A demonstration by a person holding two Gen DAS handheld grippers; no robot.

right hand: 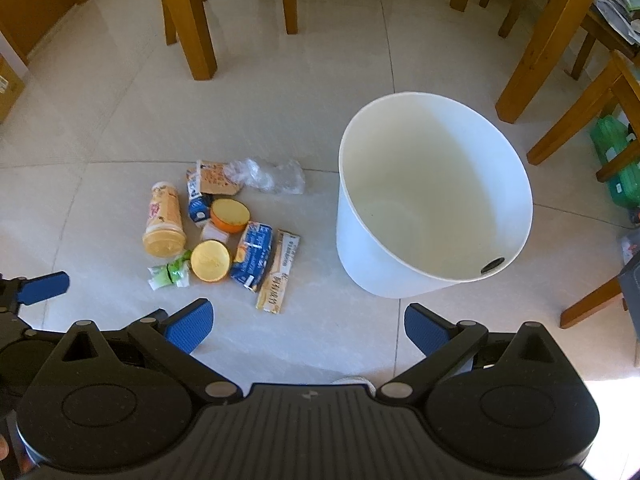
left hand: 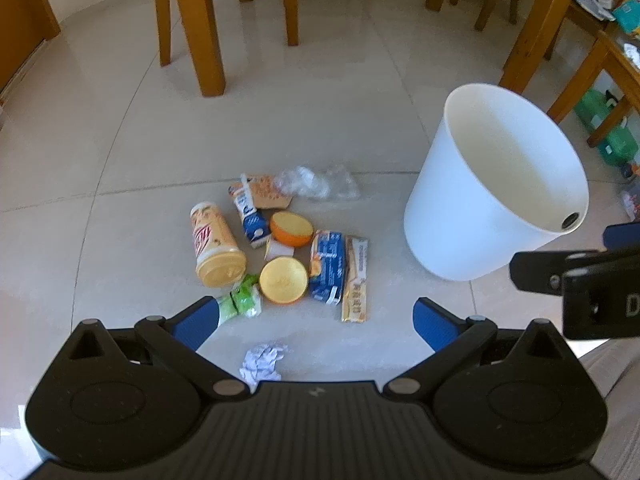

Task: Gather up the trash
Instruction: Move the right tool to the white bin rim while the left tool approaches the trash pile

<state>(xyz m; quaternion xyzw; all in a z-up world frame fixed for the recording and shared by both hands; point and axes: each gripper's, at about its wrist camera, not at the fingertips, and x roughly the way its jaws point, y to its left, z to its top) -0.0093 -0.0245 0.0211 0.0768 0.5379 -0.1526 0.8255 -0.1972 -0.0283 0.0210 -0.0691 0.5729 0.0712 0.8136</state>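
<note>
**Both grippers spread wide above a heap of floor litter**

Nearest the left wrist camera is the left gripper [left hand: 316, 322], its blue-padded fingers [left hand: 196, 326] spread wide with nothing between them. Just inside that gap, close to the gripper body, lies a crumpled white paper ball [left hand: 262, 362] on the pale tiled floor [left hand: 120, 160]. Just beyond the fingertips sits the main litter pile: a green and white wrapper [left hand: 240, 300] beside the left finger, a yellow lid [left hand: 283, 280], an orange cup [left hand: 291, 229] on its side, a tan cylindrical canister [left hand: 216, 244] lying down, a blue milk carton [left hand: 250, 216], a blue packet [left hand: 328, 266], a long beige sachet [left hand: 355, 280] and crumpled clear plastic [left hand: 316, 182] at the far edge. The white bin [left hand: 496, 184] stands upright to the right of the pile, apart from it and empty as far as can be seen.

The right gripper [right hand: 308, 326] is likewise wide open and holds nothing. From its camera the pile lies ahead and to the left of the fingers, the sachet nearest, while the bin is ahead and slightly right, close to the right fingertip. Wooden chair legs [right hand: 192, 16] stand behind.
</note>
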